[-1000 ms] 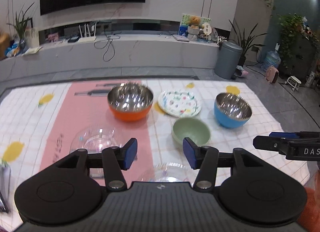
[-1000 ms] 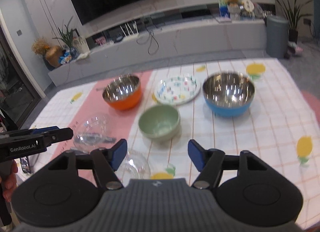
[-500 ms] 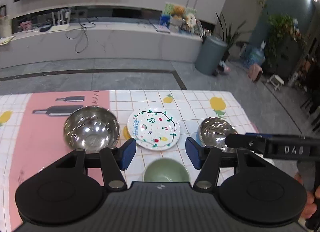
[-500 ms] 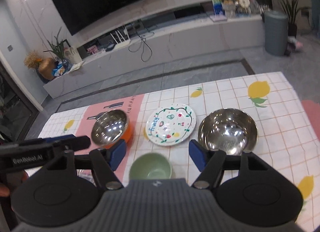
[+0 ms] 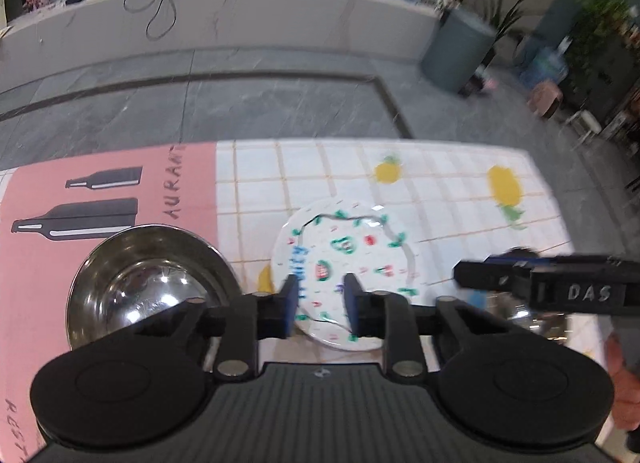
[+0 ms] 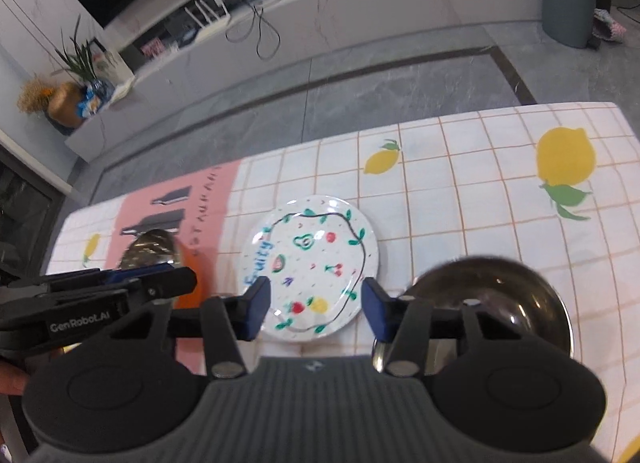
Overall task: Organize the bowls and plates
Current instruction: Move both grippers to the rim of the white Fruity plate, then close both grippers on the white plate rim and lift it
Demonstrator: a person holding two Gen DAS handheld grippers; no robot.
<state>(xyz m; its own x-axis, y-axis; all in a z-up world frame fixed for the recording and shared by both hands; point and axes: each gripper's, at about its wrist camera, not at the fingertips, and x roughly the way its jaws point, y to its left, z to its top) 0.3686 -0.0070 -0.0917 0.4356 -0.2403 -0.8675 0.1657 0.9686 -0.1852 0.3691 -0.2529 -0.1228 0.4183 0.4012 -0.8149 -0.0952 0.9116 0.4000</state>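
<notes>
A white plate with painted fruit [image 5: 352, 263] [image 6: 312, 263] lies on the tablecloth between two steel bowls. The orange-sided steel bowl [image 5: 148, 287] [image 6: 154, 251] is to its left; the blue-sided steel bowl [image 6: 492, 299] [image 5: 528, 319] is to its right. My left gripper [image 5: 318, 305] hovers above the plate's near half, its jaws narrowed but apart, holding nothing. My right gripper [image 6: 314, 309] is open and empty above the plate's near edge. Each gripper shows in the other's view: the left one [image 6: 120, 287], the right one [image 5: 520, 279].
The table wears a checked lemon cloth [image 6: 480, 191] with a pink panel [image 5: 100, 191]. Its far edge drops to a grey floor. A grey bin [image 5: 456, 51] and a low TV bench [image 6: 320, 15] stand beyond.
Both grippers moved forward over the table; the green bowl and clear glass bowls have dropped out of view. The left gripper's jaws have narrowed.
</notes>
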